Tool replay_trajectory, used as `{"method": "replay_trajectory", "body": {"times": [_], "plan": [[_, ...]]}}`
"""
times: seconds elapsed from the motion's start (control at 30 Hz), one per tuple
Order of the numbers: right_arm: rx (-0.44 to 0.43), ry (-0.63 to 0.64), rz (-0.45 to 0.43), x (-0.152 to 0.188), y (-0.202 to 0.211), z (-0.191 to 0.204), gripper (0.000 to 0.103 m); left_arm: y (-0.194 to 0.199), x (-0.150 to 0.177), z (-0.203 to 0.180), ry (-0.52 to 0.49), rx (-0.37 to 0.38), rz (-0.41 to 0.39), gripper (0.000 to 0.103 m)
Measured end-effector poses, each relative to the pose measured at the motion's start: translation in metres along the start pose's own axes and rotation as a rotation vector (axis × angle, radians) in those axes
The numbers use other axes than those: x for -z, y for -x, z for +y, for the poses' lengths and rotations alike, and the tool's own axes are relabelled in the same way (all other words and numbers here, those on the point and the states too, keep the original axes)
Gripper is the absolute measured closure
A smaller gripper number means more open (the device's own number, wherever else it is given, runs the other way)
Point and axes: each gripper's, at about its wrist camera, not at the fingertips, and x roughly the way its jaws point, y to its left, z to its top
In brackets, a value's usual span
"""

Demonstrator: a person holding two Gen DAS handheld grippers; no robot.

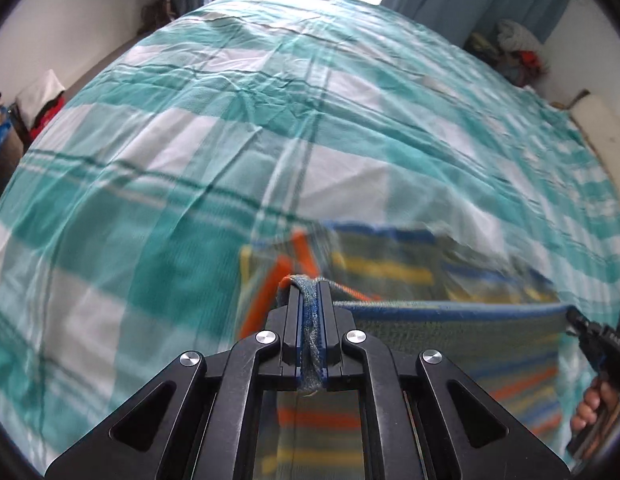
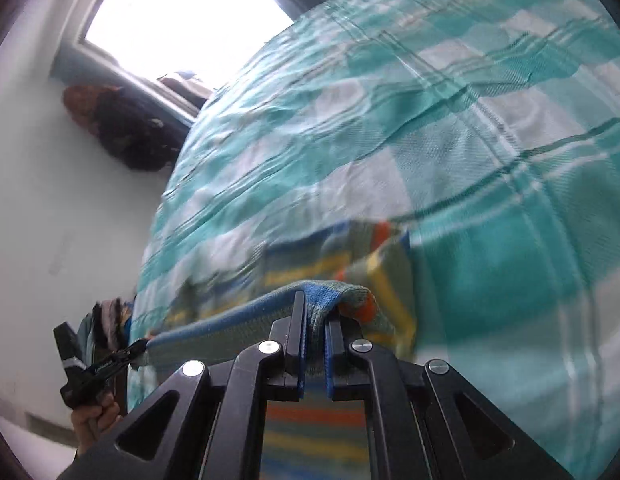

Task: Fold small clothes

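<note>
Fold under way, not finished: striped cloth (image 1: pixel 389 268) partly on the checked bedspread (image 1: pixel 170 140), its near hem lifted taut between my grippers; laying over and flattening remain, I judge. Left gripper (image 1: pixel 309 292) clamped on the hem corner at 6 o'clock; right gripper (image 2: pixel 315 312) likewise pinching the other corner, 6 o'clock.

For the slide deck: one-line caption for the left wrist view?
Left tool shut on a corner of the striped cloth, its edge stretched to the right tool above the teal checked bedsheet.
</note>
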Motion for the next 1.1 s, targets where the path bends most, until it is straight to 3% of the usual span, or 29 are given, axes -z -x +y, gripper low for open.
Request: {"method": "replay_trajectory", "body": {"times": [0.1, 0.13, 0.17, 0.2, 0.23, 0.27, 0.33, 0.43, 0.5, 0.57, 0.63, 0.7, 0.8, 0.9, 1.0, 1.1], "plan": [[0.036, -0.009, -0.010, -0.007, -0.030, -0.006, 0.088, -0.018, -0.014, 0.004, 0.065, -0.006, 0.031, 0.090], [0.064, -0.010, -0.027, -0.008, -0.032, -0.006, 0.077, -0.019, -0.018, 0.007, 0.092, -0.001, 0.040, 0.087], [0.075, -0.007, -0.049, -0.012, -0.031, -0.005, 0.061, -0.015, -0.020, 0.010, 0.106, -0.008, 0.029, 0.074], [0.075, 0.001, -0.079, -0.013, -0.024, -0.003, 0.054, -0.007, -0.022, 0.013, 0.113, -0.033, -0.003, 0.064], [0.081, 0.020, -0.114, -0.013, -0.014, 0.002, 0.049, 0.002, -0.022, 0.016, 0.112, -0.056, -0.039, 0.042], [0.089, 0.048, -0.136, -0.013, -0.004, 0.008, 0.049, 0.017, -0.020, 0.021, 0.104, -0.077, -0.092, 0.030], [0.079, 0.121, -0.124, -0.011, 0.008, 0.021, 0.049, 0.036, -0.010, 0.027, 0.090, -0.090, -0.138, 0.029], [-0.003, 0.226, -0.039, 0.001, 0.016, 0.042, 0.049, 0.059, 0.018, 0.036, 0.070, -0.019, -0.139, 0.029], [-0.069, 0.254, 0.087, 0.010, 0.002, 0.053, 0.049, 0.068, 0.045, 0.033, 0.034, 0.038, -0.119, 0.029], [-0.138, 0.228, 0.306, 0.023, -0.034, 0.064, 0.049, 0.070, 0.072, 0.026, -0.001, 0.078, -0.091, 0.028], [-0.122, 0.216, 0.406, 0.030, -0.069, 0.072, 0.049, 0.061, 0.099, 0.017, -0.042, 0.072, -0.040, 0.028], [-0.081, 0.220, 0.377, 0.023, -0.094, 0.081, 0.050, 0.050, 0.116, 0.014, -0.059, 0.019, 0.003, 0.029], [-0.079, 0.098, 0.086, -0.010, -0.084, 0.086, 0.050, 0.054, 0.131, 0.030, -0.027, 0.011, 0.024, 0.030], [-0.158, 0.047, -0.063, -0.025, -0.054, 0.090, 0.049, 0.067, 0.135, 0.050, 0.004, 0.006, -0.007, 0.028], [-0.161, 0.176, 0.017, -0.016, -0.035, 0.101, 0.049, 0.066, 0.138, 0.060, 0.029, 0.020, -0.011, 0.024], [-0.141, 0.343, 0.124, 0.035, -0.013, 0.097, 0.049, 0.055, 0.139, 0.058, 0.048, 0.029, 0.008, 0.023]]}}
